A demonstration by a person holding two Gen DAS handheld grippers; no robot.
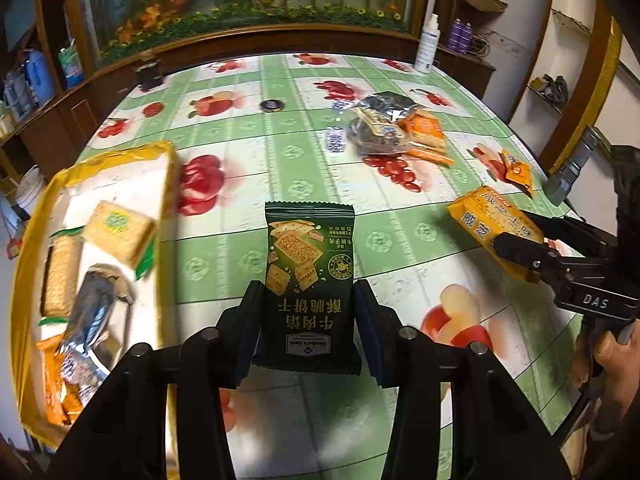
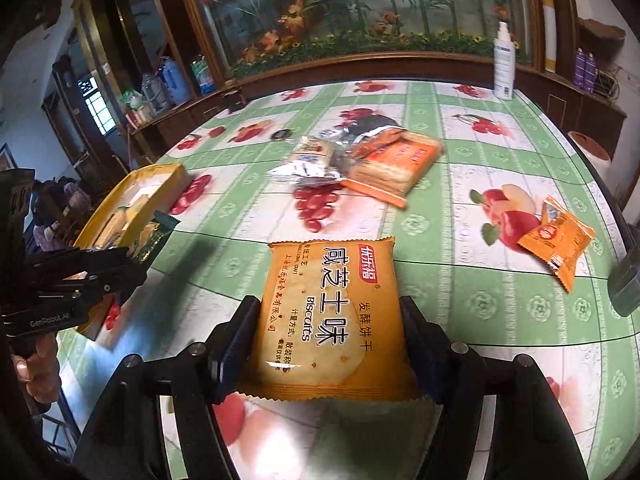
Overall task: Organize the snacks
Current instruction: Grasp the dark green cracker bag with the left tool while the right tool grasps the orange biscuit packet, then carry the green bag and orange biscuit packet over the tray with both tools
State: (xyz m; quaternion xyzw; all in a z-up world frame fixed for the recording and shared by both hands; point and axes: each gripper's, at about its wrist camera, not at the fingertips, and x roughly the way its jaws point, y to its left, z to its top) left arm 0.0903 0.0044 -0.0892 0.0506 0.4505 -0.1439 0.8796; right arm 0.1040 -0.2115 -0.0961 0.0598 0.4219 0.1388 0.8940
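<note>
My left gripper point(image 1: 308, 304) is shut on a dark green biscuit packet point(image 1: 309, 276) and holds it above the table, right of the yellow tray point(image 1: 36, 240). The tray holds several snack packets. My right gripper point(image 2: 328, 320) is shut on a yellow-orange biscuit packet point(image 2: 330, 312); it also shows in the left wrist view point(image 1: 496, 228). A pile of loose snacks point(image 1: 396, 128) lies mid-table; it also shows in the right wrist view point(image 2: 360, 160). A small orange packet point(image 2: 558, 240) lies to the right. The left gripper with the green packet shows at the tray in the right wrist view point(image 2: 120, 256).
The table has a green and white fruit-print cloth point(image 1: 280, 152). A white spray bottle point(image 2: 504, 64) stands at the far edge. A small dark round object point(image 1: 272, 105) and small blue-white packets point(image 1: 335, 138) lie on the cloth. A grey object point(image 1: 572, 168) sits at the right edge.
</note>
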